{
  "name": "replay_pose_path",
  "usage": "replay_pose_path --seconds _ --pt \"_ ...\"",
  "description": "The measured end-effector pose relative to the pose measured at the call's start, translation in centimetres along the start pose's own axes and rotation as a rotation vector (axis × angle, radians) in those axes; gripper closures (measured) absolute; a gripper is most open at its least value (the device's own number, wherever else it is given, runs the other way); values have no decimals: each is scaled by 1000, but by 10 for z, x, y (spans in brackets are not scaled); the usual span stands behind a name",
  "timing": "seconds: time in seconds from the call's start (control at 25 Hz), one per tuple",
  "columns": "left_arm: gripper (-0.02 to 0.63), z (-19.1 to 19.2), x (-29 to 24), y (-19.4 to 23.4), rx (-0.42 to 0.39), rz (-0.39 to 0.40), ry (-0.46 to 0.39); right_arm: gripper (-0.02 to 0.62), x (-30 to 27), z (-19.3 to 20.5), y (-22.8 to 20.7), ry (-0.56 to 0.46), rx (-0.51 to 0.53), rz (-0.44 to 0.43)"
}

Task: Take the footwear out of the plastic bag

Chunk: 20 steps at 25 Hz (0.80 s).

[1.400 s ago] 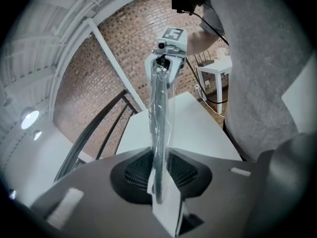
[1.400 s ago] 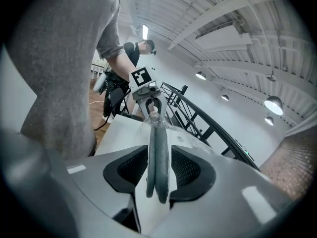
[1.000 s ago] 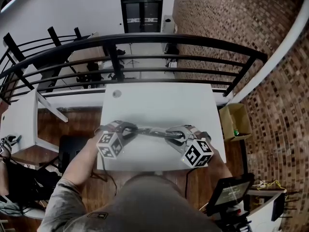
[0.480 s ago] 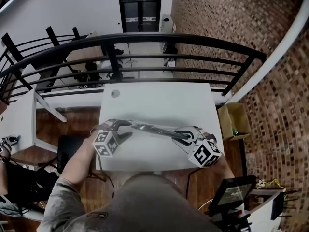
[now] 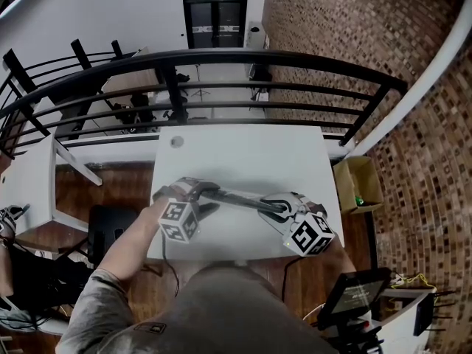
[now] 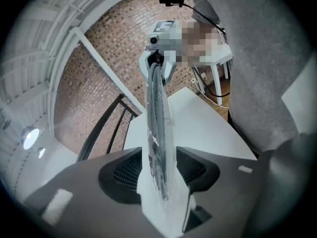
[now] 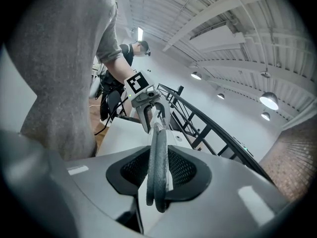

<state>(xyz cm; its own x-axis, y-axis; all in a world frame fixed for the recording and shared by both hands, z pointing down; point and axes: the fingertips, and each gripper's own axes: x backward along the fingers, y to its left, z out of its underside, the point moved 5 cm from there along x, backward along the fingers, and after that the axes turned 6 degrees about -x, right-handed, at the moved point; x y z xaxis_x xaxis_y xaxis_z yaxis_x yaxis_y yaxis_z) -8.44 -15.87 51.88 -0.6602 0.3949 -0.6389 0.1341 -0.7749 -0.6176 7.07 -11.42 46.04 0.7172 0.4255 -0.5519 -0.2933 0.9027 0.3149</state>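
Note:
A flat dark grey slipper in a clear plastic bag (image 5: pixel 237 197) hangs stretched between my two grippers above the white table (image 5: pixel 243 153). In the left gripper view, the bagged slipper (image 6: pixel 158 128) runs edge-on between the jaws of my left gripper (image 6: pixel 159 168), with gaps on both sides. Those jaws have just been opening around it. My right gripper (image 7: pixel 159 175) is shut on the bare dark slipper edge (image 7: pixel 158 150). In the head view, my left gripper (image 5: pixel 200 196) is at the left end and my right gripper (image 5: pixel 276 206) at the right end.
A black railing (image 5: pixel 221 61) runs behind the table, and a brick wall (image 5: pixel 332 35) stands at the right. An open cardboard box (image 5: pixel 358 186) sits on the floor to the right. A small white table (image 5: pixel 29 190) stands at the left, a screen (image 5: pixel 354 293) at lower right.
My left gripper has shifted right, toward the table's middle, and its jaws have spread. The right gripper has barely moved and keeps its hold.

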Motion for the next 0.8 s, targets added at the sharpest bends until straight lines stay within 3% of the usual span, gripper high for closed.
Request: replay_pose_path --seconds 0.12,0.32,0.48,0.72,0.8 --pt "464 2 -8 -2 -29 -1 24 480 -1 -2 -1 -6 6 1" --pt "535 18 -5 1 -17 -43 68 482 10 0 -5 -3 0 31" --pt "552 25 -3 1 15 -72 74 482 18 3 -4 -6 -7 47" --pt "552 26 -10 3 -33 -78 131 482 23 5 -5 -1 6 59" --pt "525 25 -10 5 -33 -78 131 482 24 3 -6 -7 4 65"
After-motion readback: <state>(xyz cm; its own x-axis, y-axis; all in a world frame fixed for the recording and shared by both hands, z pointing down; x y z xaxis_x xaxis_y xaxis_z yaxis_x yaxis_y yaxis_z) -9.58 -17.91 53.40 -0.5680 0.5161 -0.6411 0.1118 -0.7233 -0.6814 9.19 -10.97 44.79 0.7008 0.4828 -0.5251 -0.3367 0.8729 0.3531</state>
